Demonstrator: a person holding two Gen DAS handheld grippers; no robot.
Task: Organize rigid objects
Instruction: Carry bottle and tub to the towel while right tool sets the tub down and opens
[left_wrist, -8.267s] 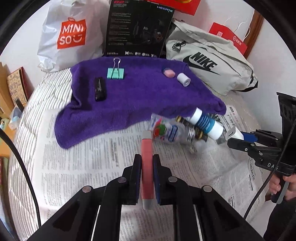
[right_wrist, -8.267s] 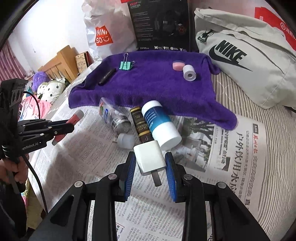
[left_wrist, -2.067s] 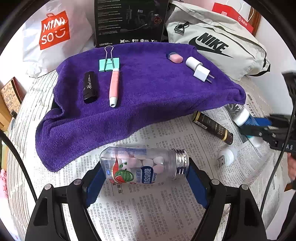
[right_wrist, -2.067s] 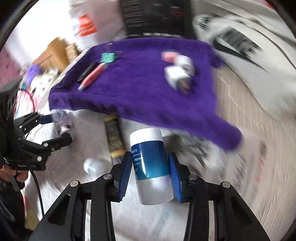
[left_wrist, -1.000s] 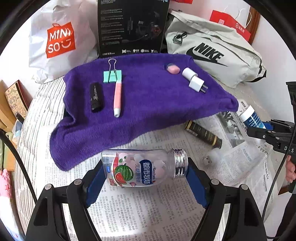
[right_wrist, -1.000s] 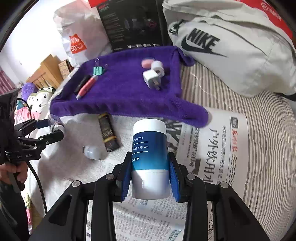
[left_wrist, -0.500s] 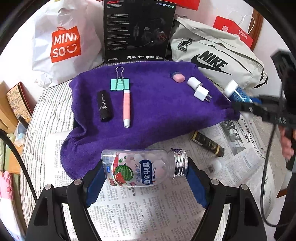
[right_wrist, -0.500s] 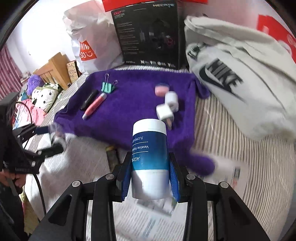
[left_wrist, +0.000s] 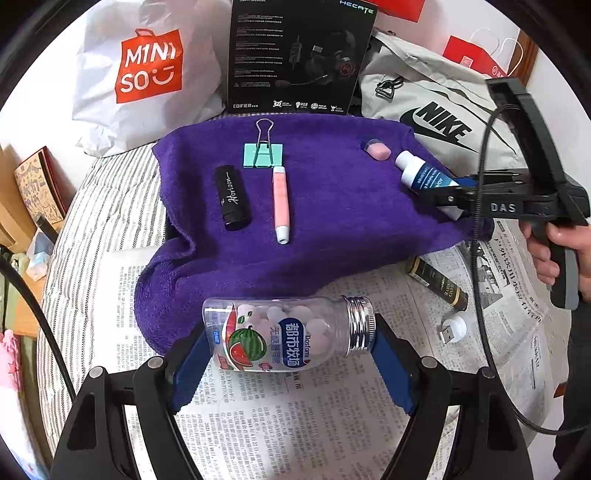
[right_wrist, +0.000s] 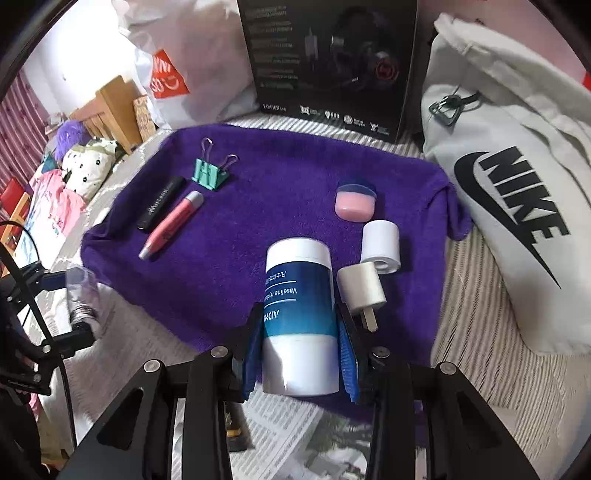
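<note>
My left gripper (left_wrist: 288, 354) is shut on a clear candy bottle (left_wrist: 284, 334) with a silver cap, held crosswise above the newspaper near the front edge of the purple towel (left_wrist: 332, 218). My right gripper (right_wrist: 299, 354) is shut on a blue and white Vaseline bottle (right_wrist: 297, 295), held over the towel's right part beside the white charger plug (right_wrist: 360, 290). On the towel lie a green binder clip (left_wrist: 263, 154), a black tube (left_wrist: 232, 197), a pink pen (left_wrist: 279, 203), a pink jar (right_wrist: 354, 203) and a white roll (right_wrist: 380, 242).
A black and gold tube (left_wrist: 437, 282) and a white USB piece (left_wrist: 453, 328) lie on the newspaper (left_wrist: 295, 424) at the right. A Miniso bag (left_wrist: 147, 70), a black headset box (left_wrist: 295, 55) and a grey Nike bag (right_wrist: 517, 206) stand behind the towel. A hand (left_wrist: 565, 254) holds the right gripper.
The right gripper has carried the Vaseline bottle from over the newspaper to above the towel's right part, next to the charger plug. The left gripper with the candy bottle has shifted only slightly.
</note>
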